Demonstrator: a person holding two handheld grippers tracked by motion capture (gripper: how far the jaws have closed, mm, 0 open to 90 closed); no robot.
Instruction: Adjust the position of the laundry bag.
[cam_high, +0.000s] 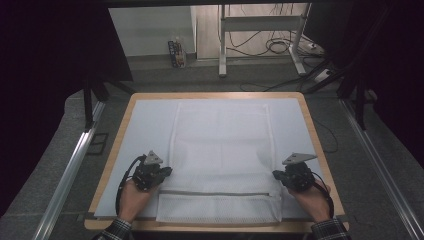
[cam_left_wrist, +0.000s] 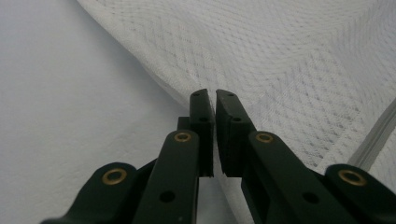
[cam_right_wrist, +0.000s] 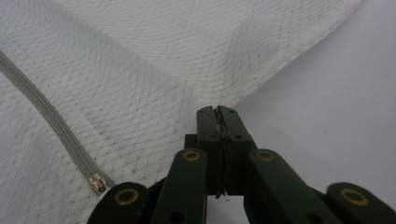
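Mesh bag (cam_high: 220, 150) between pinching grippers

Both hand-held grippers, left (cam_high: 168, 171) and right (cam_high: 276, 174), point inward, jaws closed.

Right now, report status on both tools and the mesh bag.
Left tool shut on mesh bag left edge. Right tool shut on right edge. Bag flat on white mat. Nothing in the way.

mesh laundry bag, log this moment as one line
item: mesh laundry bag flat on table | left gripper: shut on bag's left edge | right gripper: shut on right edge | zipper: closed
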